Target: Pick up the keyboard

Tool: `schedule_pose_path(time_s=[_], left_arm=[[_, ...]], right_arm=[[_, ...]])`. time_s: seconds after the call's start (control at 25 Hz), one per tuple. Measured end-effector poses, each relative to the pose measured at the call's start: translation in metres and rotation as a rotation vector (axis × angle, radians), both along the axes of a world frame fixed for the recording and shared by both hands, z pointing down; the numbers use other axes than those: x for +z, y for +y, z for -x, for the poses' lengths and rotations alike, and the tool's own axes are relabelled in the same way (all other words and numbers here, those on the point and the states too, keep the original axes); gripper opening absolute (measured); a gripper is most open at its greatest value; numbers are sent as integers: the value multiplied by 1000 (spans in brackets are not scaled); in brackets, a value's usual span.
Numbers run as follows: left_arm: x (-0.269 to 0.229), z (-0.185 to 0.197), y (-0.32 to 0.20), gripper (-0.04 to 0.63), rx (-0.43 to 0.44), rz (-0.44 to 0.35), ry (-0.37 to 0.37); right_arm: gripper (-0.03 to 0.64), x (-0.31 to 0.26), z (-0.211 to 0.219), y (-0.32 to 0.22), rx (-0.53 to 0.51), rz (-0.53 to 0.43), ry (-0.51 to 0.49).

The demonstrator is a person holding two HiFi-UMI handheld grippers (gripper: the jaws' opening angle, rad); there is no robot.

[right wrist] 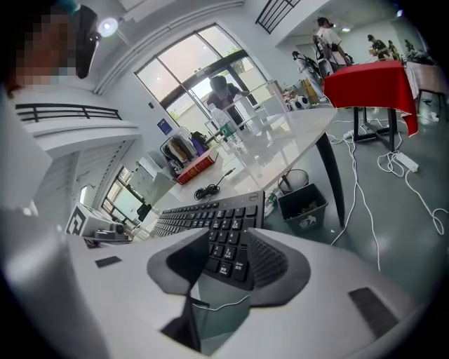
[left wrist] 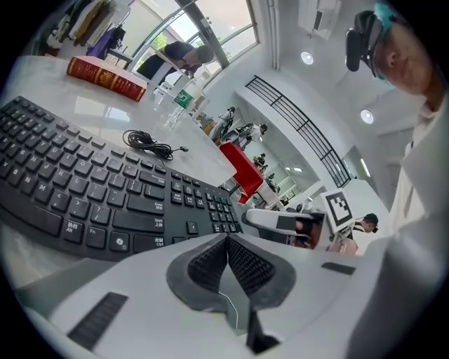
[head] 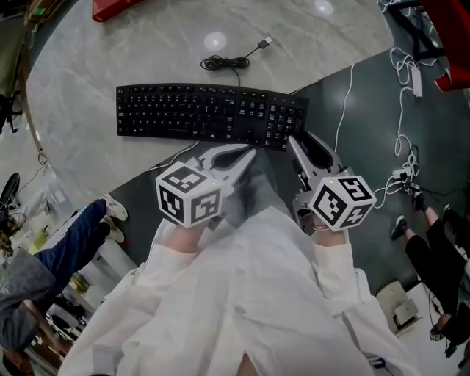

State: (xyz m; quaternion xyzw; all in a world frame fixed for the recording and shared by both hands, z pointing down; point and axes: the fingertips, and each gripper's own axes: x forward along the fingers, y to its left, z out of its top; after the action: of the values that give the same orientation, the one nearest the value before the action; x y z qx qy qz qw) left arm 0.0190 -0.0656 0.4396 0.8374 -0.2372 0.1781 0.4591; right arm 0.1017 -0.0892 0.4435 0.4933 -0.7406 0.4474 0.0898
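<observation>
A black keyboard (head: 209, 114) lies on the pale marble table (head: 110, 51), close to its front edge. In the left gripper view the keyboard (left wrist: 91, 189) fills the left side, and my left gripper (left wrist: 227, 242) is shut with nothing between its pads, just short of the keyboard's near edge. From the head view the left gripper (head: 250, 153) points at the keyboard's front. My right gripper (head: 301, 141) is at the keyboard's right end. Its jaws stand apart in the right gripper view (right wrist: 228, 242), with the number-pad corner of the keyboard (right wrist: 210, 214) showing in the gap; the pads do not press it.
The keyboard's coiled cable (head: 228, 62) lies behind it. A red book (head: 117, 7) sits at the table's far edge. Loose white cables (head: 404, 88) trail over the dark floor at right. A bin (right wrist: 303, 205) stands under the table edge. A person's legs (head: 73, 235) are at left.
</observation>
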Motion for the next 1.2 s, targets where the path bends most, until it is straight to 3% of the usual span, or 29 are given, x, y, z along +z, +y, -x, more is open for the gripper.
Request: schedule_pose_path(time_s=[0.24,0.72,1.2], left_arm=[[8,2,-1,15,-3,15,2],[18,9,2,15,-19,41,-13],[23,17,7,14,-34,61,-22]], right_arm=[[267,15,4,3,-23,32,17],[290,38,10,3,20,108,-138],[290,51,27,-8,-1,141,-242]])
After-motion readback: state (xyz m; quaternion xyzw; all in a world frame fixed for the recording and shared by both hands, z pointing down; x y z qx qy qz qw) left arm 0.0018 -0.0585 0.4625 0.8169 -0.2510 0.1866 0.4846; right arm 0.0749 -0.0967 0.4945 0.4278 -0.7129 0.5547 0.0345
